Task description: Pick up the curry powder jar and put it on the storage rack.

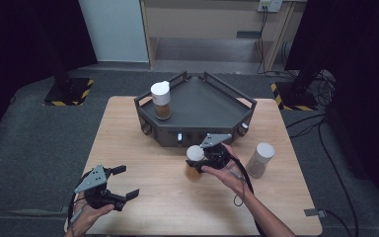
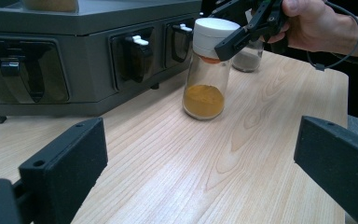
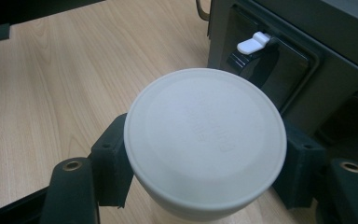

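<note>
Upright white-capped spice jar (image 2: 206, 70)

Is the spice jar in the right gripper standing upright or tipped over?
Upright: the jar stands base-down on the table, white cap on top, with the right gripper clamped on the cap.

Grey tray (image 1: 237, 96), spice jar (image 1: 161, 100) inside, second jar (image 1: 260, 159) on wooden table (image 1: 143, 197)

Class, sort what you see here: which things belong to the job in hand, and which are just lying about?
In the job:
- right hand-held gripper, shut on the orange spice jar
- grey tray, right beside it

Lying about:
- grey-filled jar
- brown-filled jar in the tray
- left hand-held gripper, open
</note>
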A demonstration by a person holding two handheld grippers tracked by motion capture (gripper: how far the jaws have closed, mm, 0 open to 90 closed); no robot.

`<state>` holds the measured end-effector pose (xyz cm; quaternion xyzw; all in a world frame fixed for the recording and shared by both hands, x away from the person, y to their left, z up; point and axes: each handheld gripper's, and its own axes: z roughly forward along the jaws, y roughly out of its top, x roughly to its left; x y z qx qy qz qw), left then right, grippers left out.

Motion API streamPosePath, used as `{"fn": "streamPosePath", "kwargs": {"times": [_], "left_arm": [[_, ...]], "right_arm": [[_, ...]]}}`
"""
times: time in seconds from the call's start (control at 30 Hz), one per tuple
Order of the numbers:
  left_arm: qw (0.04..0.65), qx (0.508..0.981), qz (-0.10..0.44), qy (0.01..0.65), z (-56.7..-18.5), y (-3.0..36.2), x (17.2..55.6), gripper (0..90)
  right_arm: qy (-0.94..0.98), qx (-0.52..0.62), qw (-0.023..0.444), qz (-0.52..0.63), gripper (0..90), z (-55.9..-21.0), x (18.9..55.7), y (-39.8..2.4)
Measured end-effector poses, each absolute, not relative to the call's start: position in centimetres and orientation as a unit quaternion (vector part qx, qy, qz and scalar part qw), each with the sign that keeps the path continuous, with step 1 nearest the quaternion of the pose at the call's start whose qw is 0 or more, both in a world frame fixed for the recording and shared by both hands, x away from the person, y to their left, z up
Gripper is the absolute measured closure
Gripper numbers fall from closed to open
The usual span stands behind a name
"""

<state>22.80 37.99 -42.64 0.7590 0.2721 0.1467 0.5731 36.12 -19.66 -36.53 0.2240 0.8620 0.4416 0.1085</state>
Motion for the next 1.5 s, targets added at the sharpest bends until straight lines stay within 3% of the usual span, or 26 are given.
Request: {"fn": "streamPosePath", "kwargs": {"times": [0.5, 1.5], "left_arm": [[0.573, 0.759, 0.145, 0.273, -42.7, 38.0, 22.8, 1.2], [0.573, 0.759, 0.140, 0.274, -42.7, 38.0, 23.0, 1.2]], "right_arm": [[0.863, 0.222, 0.103, 0.441, 34.1, -34.8, 36.5, -20.2], [0.864, 0.205, 0.099, 0.449, 34.0, -24.1, 39.2, -20.6]]}}
